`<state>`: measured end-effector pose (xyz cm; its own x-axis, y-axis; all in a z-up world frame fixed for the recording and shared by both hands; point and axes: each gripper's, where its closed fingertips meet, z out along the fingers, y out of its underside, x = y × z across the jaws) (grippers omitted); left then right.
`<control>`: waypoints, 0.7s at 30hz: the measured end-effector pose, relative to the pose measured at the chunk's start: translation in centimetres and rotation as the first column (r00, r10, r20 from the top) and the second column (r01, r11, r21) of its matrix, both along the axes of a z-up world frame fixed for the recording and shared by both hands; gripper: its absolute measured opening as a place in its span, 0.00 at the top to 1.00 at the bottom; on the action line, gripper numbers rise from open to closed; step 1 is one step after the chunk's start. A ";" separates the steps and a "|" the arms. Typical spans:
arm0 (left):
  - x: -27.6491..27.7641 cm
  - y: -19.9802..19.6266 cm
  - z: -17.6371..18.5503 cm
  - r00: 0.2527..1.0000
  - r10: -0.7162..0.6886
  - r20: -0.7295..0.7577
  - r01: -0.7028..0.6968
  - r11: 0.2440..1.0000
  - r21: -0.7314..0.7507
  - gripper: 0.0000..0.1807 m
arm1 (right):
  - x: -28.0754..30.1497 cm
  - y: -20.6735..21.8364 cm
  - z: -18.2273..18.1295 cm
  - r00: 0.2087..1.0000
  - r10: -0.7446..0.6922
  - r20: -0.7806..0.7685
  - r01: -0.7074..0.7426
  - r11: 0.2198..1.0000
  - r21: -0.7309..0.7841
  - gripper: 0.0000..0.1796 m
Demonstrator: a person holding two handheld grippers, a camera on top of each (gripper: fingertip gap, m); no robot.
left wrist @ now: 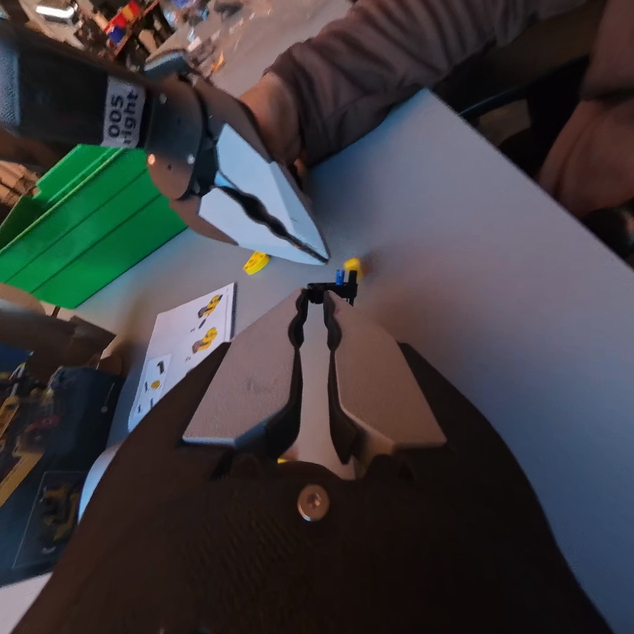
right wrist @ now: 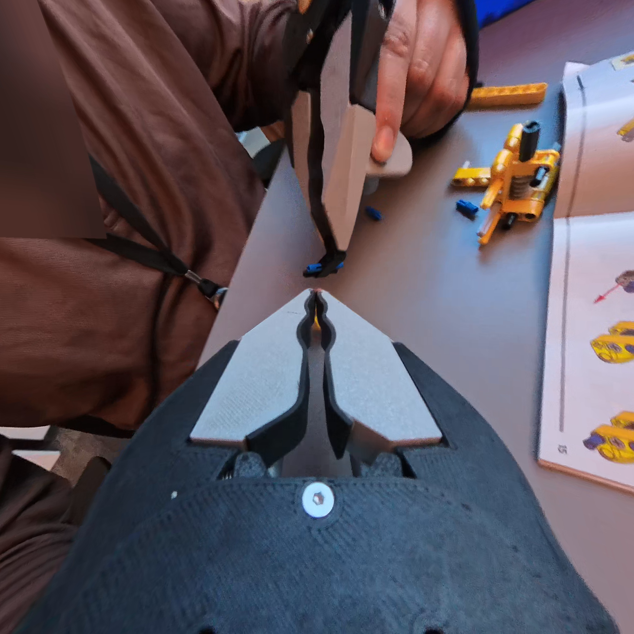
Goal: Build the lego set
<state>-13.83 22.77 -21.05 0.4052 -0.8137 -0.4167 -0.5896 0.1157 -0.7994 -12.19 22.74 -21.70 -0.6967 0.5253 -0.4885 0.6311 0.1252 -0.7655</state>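
Mid-assembly, judging by the scene: left gripper [left wrist: 314,297] clamped on black piece [left wrist: 338,288] with blue pin [left wrist: 340,273] above table [left wrist: 446,274], right gripper [right wrist: 316,291] pinched shut, seemingly empty; next, fetching yellow piece [left wrist: 255,263].

Your right claw [right wrist: 316,293] sits at the frame's centre, tips pressed together. Just above it, your left claw [right wrist: 326,266] pinches a black piece with blue pins [right wrist: 320,269] over the table [right wrist: 429,308]. At upper right stands a yellow assembly [right wrist: 514,185], beside the open instruction booklet [right wrist: 590,343].
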 end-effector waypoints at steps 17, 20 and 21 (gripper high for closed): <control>-1.5 1.2 -1.7 0.986 0.103 -0.132 -0.100 0.995 0.025 0.97 | 3.3 -0.7 -1.1 0.996 -0.092 0.022 0.087 0.981 0.174 0.90; -1.4 1.1 -1.7 0.986 0.102 -0.134 -0.099 0.995 0.028 0.97 | 4.0 -1.2 -1.8 0.993 -0.116 -0.026 0.119 0.957 0.264 0.84; -1.4 1.1 -1.7 0.986 0.100 -0.134 -0.097 0.995 0.030 0.97 | 4.0 -1.4 -2.1 0.993 -0.112 -0.046 0.121 0.943 0.310 0.84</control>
<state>-15.18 23.87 -22.76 0.4217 -0.7621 -0.4913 -0.7016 0.0690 -0.7093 -8.17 21.37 -23.81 -0.6327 0.7264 -0.2684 0.6346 0.2878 -0.7172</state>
